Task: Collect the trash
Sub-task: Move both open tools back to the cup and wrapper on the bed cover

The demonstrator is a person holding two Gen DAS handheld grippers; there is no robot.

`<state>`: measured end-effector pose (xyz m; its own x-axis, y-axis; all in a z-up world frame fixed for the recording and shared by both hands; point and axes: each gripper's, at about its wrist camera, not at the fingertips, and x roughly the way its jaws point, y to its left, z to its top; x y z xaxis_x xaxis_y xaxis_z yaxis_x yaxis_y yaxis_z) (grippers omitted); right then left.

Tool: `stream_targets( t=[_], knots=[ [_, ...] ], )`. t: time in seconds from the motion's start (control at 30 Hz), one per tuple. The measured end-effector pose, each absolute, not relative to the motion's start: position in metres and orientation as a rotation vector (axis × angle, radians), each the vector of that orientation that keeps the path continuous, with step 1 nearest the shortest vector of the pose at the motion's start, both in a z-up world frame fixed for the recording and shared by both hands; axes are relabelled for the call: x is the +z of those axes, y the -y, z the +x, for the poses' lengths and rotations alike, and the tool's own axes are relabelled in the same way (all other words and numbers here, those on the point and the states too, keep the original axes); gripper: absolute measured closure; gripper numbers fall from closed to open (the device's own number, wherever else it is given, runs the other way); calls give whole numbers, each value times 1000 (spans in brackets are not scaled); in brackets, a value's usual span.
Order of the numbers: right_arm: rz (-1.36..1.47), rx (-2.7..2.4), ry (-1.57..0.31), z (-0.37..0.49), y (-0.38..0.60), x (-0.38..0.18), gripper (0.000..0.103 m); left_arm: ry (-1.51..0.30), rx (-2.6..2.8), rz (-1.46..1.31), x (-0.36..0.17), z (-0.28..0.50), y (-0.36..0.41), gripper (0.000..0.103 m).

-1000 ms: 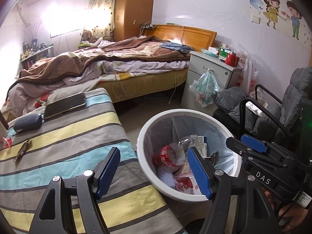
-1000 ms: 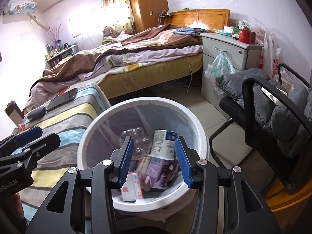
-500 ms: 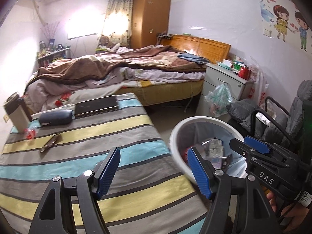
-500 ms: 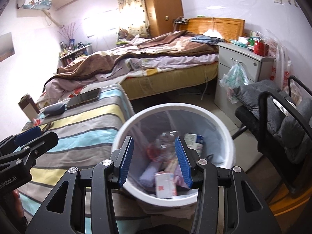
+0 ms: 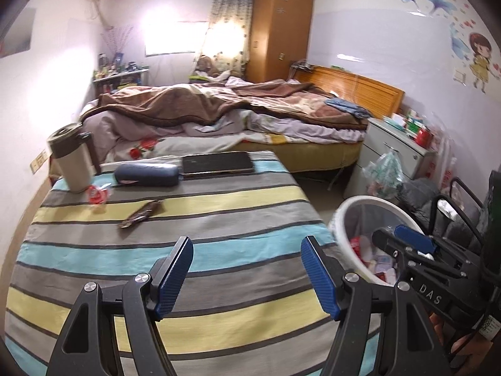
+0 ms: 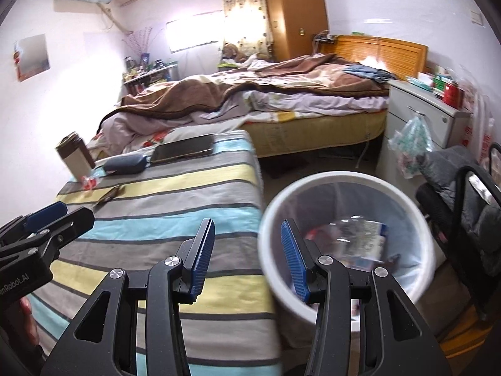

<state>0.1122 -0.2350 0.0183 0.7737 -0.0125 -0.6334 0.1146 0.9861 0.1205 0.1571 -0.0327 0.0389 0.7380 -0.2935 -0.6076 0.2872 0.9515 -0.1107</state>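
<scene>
A white trash bin with a clear liner holds several wrappers and cartons; it stands beside the striped table and also shows in the left wrist view. A brown wrapper and a red-and-white wrapper lie on the table's far left; both also show in the right wrist view, brown wrapper and red wrapper. My left gripper is open and empty over the table. My right gripper is open and empty at the bin's left rim.
A beige thermos, a dark blue case and a dark tablet stand at the table's far edge. A bed lies behind. A white nightstand and a black chair are to the right.
Both views have swung left from the bin towards the striped table. The bin has moved to the right in both views. Both grippers stayed open and empty.
</scene>
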Motion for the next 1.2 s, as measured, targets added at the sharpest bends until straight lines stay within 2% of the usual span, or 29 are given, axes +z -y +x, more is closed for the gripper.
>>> stream_targets(
  t=[0.53, 1.2],
  knots=[
    [100, 88, -730, 156, 148, 10, 55, -686, -96, -91, 22, 192, -113, 32],
    [108, 209, -843, 244, 55, -20, 54, -709, -50, -52, 12, 264, -189, 32]
  ],
)
